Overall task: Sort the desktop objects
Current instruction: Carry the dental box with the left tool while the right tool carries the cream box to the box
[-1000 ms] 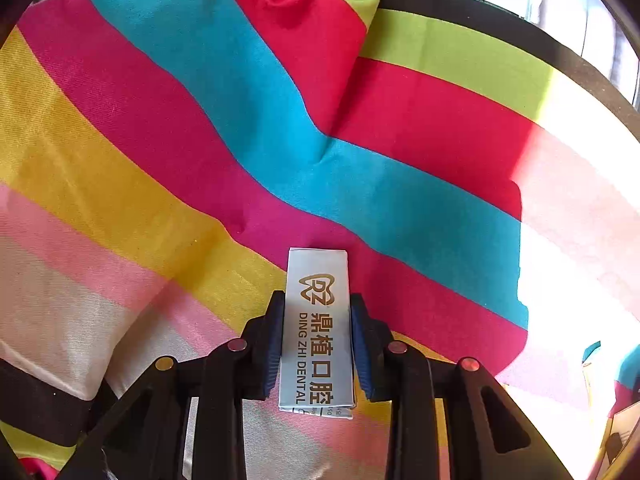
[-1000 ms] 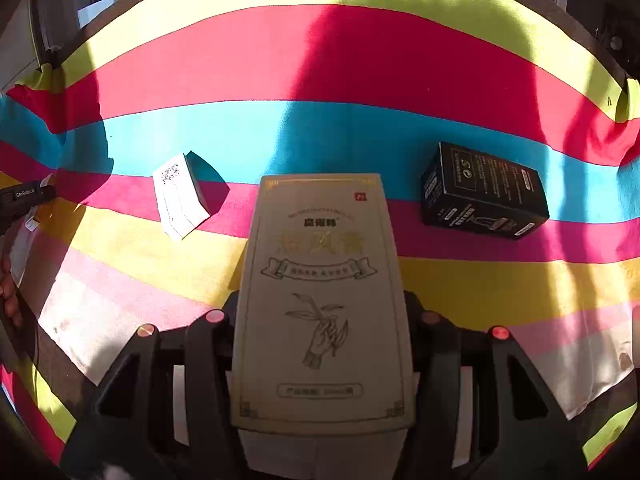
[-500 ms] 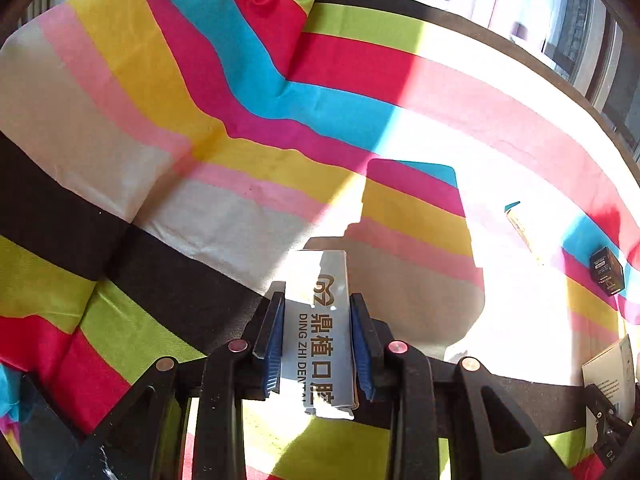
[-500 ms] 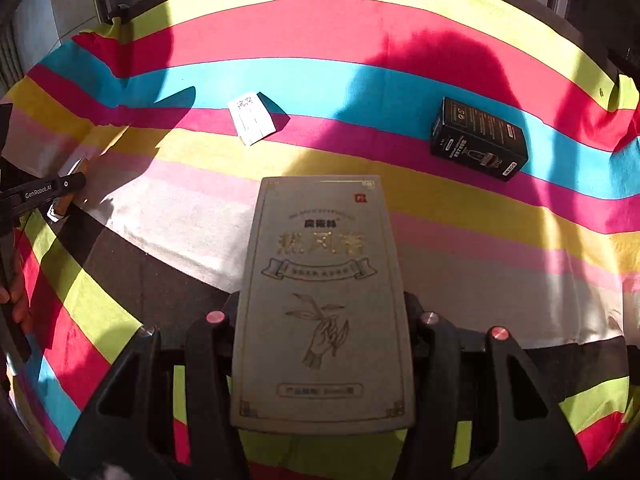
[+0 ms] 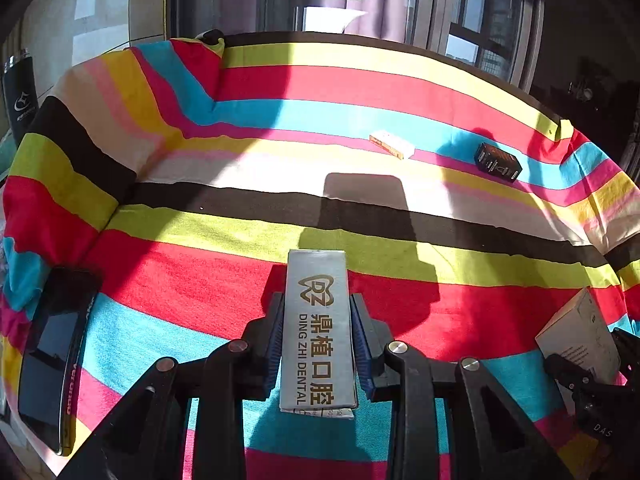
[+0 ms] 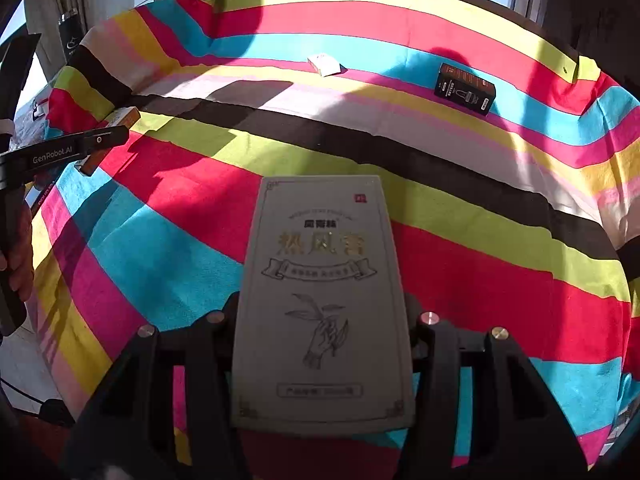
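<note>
The striped cloth (image 5: 240,152) covers the whole table and rides up in a fold at the far left corner, so the flat, usable ground is the wide middle and near part — most of it bare, which leaves plenty of room to travel and set things down. The right gripper (image 6: 324,344) is clamped on the sides of the grey box (image 6: 322,304), the biggest item, holding it lengthwise along the fingers and clear above the red and blue stripes; gripped that way, its long flat face can go down square, I'd judge. The left gripper (image 5: 316,340) is closed narrow on the dental box (image 5: 318,332), a slim silver carton held the same way, its far end poking out past the blue pads (image 5: 276,336). Both boxes seem to be in transit towards a sorting spot near the front, though no bin or marked area shows. Just beside the cloth's left edge lies a dark phone (image 5: 52,368) — an obstacle if the left load goes down there. Far across, well apart from both hands, the black box (image 6: 464,88) and the small white box (image 6: 326,65) lie near the blue stripe, seemingly not yet sorted, with open cloth between them and the near side.
</note>
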Demonstrator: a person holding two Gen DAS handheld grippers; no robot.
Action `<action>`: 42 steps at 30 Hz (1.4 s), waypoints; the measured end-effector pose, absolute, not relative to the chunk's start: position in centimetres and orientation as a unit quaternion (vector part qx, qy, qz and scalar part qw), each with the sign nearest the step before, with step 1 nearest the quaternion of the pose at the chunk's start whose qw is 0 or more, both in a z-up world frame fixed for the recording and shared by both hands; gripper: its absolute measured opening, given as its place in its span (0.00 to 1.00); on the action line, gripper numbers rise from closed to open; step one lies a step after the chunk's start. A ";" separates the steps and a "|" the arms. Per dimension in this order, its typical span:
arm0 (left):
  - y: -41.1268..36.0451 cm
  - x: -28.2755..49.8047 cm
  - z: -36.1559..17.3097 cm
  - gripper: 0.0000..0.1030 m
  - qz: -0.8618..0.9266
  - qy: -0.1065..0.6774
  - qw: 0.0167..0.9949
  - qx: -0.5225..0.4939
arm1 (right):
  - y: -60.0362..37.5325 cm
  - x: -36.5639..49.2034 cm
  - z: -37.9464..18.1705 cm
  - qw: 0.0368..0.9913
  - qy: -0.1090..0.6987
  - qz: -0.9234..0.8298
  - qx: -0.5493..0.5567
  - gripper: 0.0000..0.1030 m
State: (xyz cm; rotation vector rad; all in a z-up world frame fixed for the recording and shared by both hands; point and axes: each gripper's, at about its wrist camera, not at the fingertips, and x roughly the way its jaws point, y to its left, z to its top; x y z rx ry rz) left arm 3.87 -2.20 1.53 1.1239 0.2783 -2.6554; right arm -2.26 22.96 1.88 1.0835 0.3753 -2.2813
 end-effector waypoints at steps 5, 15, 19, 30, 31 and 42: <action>0.7 5.8 1.1 0.30 -0.912 0.089 0.083 0.392 | 25.3 0.2 1.4 0.262 0.141 -0.868 0.398 0.53; 9.6 7.1 1.3 0.30 -0.914 0.027 -0.037 0.402 | 31.9 3.8 1.9 0.204 0.107 -0.885 0.403 0.53; 13.1 7.4 1.2 0.30 -0.912 -0.004 -0.076 0.404 | 34.6 5.4 2.4 0.174 0.105 -0.894 0.400 0.53; 22.2 8.3 2.5 0.30 -0.895 -0.093 -0.169 0.401 | 39.9 9.0 3.2 0.117 0.102 -0.908 0.389 0.53; 23.1 8.5 2.8 0.30 -0.894 -0.102 -0.177 0.399 | 40.5 9.2 3.3 0.111 0.101 -0.909 0.389 0.53; 33.7 11.0 4.2 0.30 -0.851 -0.172 -0.304 0.393 | 47.8 12.6 3.4 0.030 0.061 -0.916 0.395 0.53</action>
